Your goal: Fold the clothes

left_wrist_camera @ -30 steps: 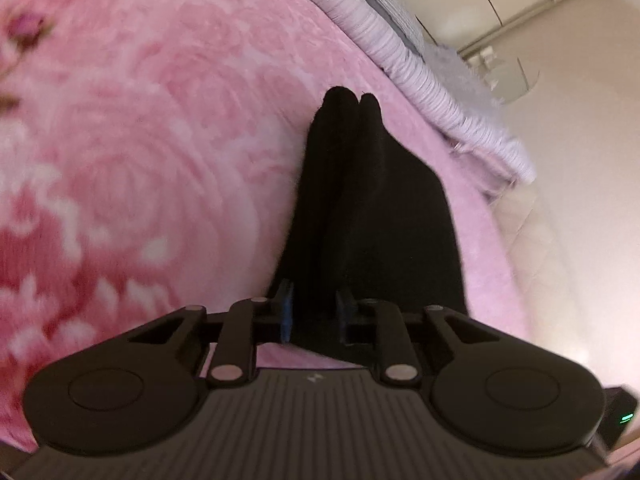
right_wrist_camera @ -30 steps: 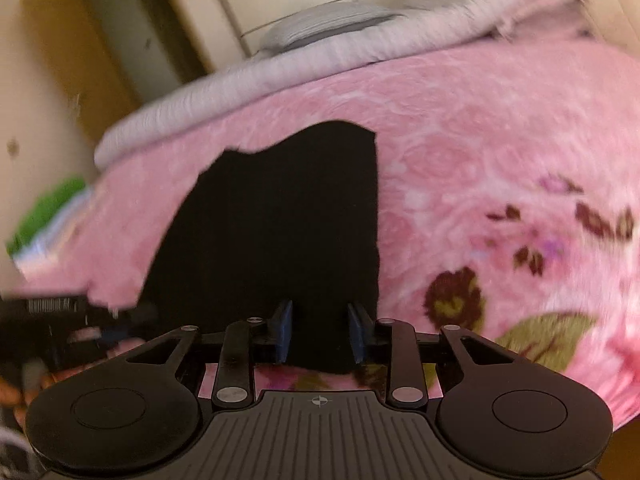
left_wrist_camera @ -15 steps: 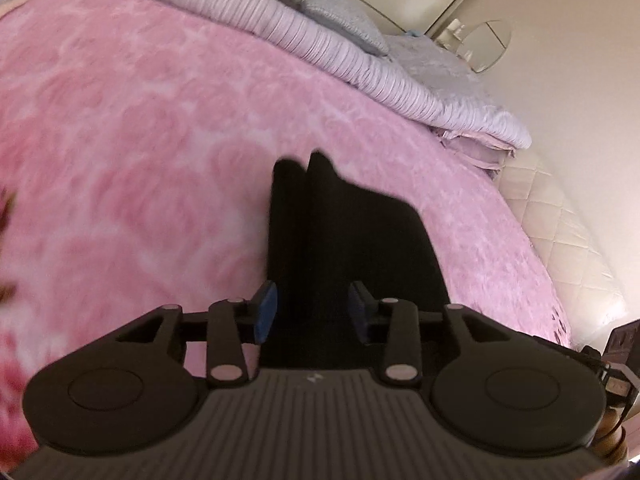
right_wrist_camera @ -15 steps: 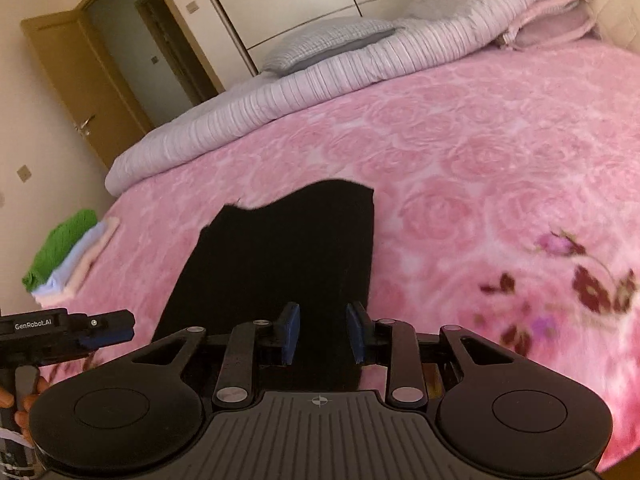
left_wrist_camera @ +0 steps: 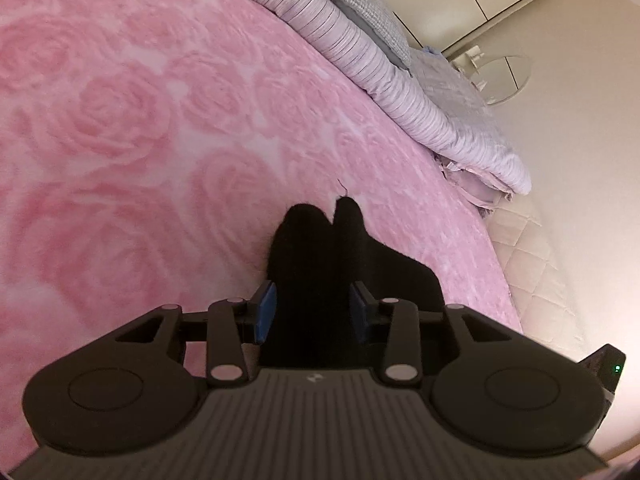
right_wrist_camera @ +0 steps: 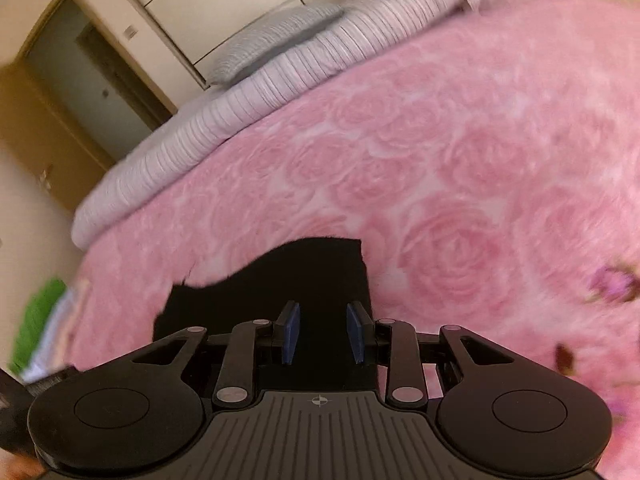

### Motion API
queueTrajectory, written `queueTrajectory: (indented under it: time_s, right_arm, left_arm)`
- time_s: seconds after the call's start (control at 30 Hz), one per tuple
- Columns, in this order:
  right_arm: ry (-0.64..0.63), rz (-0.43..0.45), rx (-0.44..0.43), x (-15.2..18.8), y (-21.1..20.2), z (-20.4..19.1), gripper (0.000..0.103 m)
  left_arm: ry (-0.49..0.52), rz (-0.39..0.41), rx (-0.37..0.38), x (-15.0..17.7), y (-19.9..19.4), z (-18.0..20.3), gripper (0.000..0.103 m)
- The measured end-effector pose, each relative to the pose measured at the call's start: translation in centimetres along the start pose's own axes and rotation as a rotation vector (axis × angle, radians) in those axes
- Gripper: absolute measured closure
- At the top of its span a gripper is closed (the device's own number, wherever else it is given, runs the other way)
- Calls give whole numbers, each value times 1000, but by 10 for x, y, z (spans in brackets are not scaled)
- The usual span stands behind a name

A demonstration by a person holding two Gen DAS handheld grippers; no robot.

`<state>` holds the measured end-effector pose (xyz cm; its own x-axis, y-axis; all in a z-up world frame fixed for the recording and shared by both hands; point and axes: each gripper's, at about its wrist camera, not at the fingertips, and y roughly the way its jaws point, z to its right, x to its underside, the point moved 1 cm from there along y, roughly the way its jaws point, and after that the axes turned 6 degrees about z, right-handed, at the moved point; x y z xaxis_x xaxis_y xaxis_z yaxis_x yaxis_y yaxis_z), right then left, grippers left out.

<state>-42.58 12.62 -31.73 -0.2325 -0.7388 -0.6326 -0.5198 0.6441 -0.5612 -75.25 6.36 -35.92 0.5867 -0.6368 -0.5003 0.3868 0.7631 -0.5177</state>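
Observation:
A black garment (left_wrist_camera: 320,264) lies flat on the pink rose-patterned blanket (left_wrist_camera: 140,140); its two narrow ends point away from me in the left wrist view. My left gripper (left_wrist_camera: 312,312) is open, its blue pads either side of the garment's near end. In the right wrist view the same black garment (right_wrist_camera: 304,284) lies as a folded dark patch. My right gripper (right_wrist_camera: 323,334) is open above its near part. Neither gripper holds cloth.
A striped lilac duvet roll (left_wrist_camera: 360,60) and grey pillow (right_wrist_camera: 276,40) lie at the bed's far side. A stack of folded clothes with a green top (right_wrist_camera: 40,320) sits at the left bed edge. A door (right_wrist_camera: 60,120) stands beyond.
Both grippers have opened wider and pulled back toward the garment's near end. The garment looks shorter in both views. The right view has tilted.

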Motion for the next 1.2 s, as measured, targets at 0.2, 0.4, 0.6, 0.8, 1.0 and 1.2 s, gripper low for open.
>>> queueTrajectory:
  time_s: [0.2, 0.4, 0.6, 0.8, 1.0, 1.2]
  right_arm:
    - [-76, -56, -12, -3, 27, -7, 80]
    - [-87, 6, -11, -12, 14, -6, 79]
    - [-172, -49, 37, 3, 23, -17, 79]
    - [-217, 27, 20, 19, -36, -26, 79]
    - [-367, 49, 40, 75, -95, -38, 79]
    - [-433, 8, 54, 112, -102, -40, 79]
  left_arm:
    - [18, -16, 15, 0, 20, -8, 75]
    - [65, 26, 26, -7, -4, -1, 75]
    - [164, 17, -58, -4, 6, 18, 83]
    - [293, 81, -124, 22, -52, 46, 83]
    - [384, 22, -107, 83, -90, 67, 84]
    - [418, -17, -216, 105, -80, 78, 85]
